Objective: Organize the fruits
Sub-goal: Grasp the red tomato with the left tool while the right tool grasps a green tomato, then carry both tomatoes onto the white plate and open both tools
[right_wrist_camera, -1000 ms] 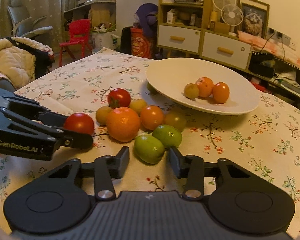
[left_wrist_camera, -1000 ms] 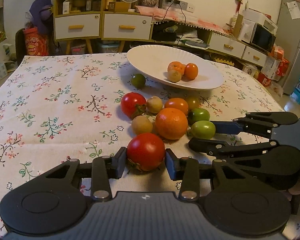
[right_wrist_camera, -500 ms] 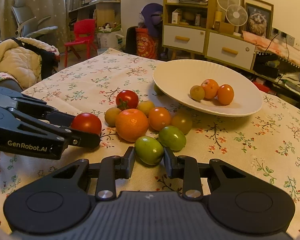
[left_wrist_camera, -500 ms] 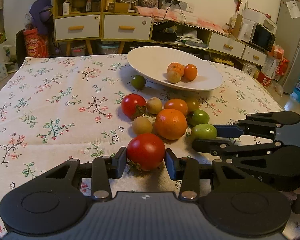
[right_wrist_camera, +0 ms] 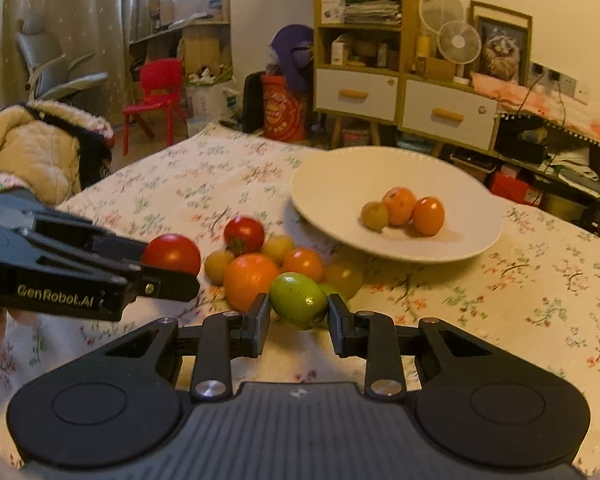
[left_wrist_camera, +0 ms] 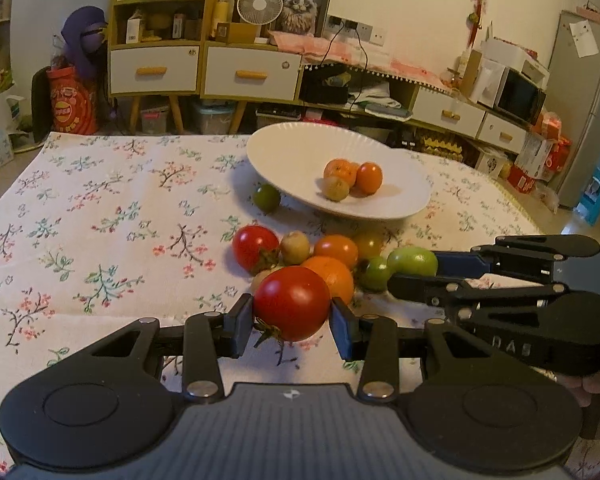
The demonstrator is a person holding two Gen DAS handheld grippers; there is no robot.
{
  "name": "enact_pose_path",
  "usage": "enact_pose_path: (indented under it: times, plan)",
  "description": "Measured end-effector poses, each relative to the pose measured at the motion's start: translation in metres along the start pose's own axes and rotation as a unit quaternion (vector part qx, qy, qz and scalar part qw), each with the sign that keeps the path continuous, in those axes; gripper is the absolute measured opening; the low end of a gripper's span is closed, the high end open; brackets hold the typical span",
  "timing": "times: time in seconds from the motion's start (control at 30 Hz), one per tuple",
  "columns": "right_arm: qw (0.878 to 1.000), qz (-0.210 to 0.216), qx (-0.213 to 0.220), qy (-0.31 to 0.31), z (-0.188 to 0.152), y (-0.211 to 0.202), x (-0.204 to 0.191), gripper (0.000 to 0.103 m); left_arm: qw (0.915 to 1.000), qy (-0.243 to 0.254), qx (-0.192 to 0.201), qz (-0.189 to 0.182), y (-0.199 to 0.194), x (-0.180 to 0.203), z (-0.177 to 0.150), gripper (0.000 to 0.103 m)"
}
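Note:
My left gripper (left_wrist_camera: 291, 320) is shut on a red tomato (left_wrist_camera: 292, 303) and holds it above the cloth; this tomato also shows in the right wrist view (right_wrist_camera: 171, 254). My right gripper (right_wrist_camera: 298, 318) is shut on a green tomato (right_wrist_camera: 298, 300), lifted off the table; it shows in the left wrist view (left_wrist_camera: 413, 261) too. A white plate (left_wrist_camera: 300, 152) at the back holds three small fruits (left_wrist_camera: 350, 178). A pile of loose fruit, with a large orange (left_wrist_camera: 330, 276) and a second red tomato (left_wrist_camera: 255, 247), lies in front of the plate.
A lone green fruit (left_wrist_camera: 267, 197) lies by the plate's left rim. The floral tablecloth (left_wrist_camera: 100, 208) stretches out to the left. Cabinets and shelves (left_wrist_camera: 204, 68) stand beyond the table's far edge.
Both grippers have risen with their fruit: the red tomato and the green tomato have come up off the cloth. The right gripper closed on the green tomato about a second ago.

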State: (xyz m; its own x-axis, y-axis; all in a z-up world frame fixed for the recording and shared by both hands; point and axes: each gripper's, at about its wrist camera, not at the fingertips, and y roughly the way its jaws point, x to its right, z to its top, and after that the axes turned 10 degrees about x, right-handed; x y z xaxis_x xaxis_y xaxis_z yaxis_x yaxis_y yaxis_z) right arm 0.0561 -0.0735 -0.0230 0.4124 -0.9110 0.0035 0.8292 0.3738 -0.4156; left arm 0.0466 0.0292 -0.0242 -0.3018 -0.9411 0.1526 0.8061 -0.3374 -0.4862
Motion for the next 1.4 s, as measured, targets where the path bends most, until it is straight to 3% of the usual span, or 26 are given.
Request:
enact_pose_path:
  times: [0.3,0.57,0.7,1.03,1.4]
  plan:
    - [0.999,-0.036,0.026,0.005,0.018,-0.001,0.025,0.028,0.9998,0.007,0.014,-0.011,0.011,0.019,0.021,0.036]
    - [0.998,-0.051,0.034,-0.001,0.032,0.004,0.046,0.028,0.9987,0.044,0.011,-0.024,0.032,0.026,0.042,0.036]
    - [0.998,-0.054,0.028,0.005,0.033,0.015,0.053,0.028,0.9984,0.036,0.014,-0.042,0.054,0.02,0.054,0.036]
    - [0.999,-0.052,0.008,0.008,0.03,0.036,0.065,0.028,0.9993,0.016,-0.014,-0.029,0.114,0.004,0.076,0.036]
    - [0.999,-0.043,-0.023,0.016,0.027,0.057,0.07,0.028,0.9978,0.022,-0.04,-0.049,0.139,0.003,0.079,0.036]
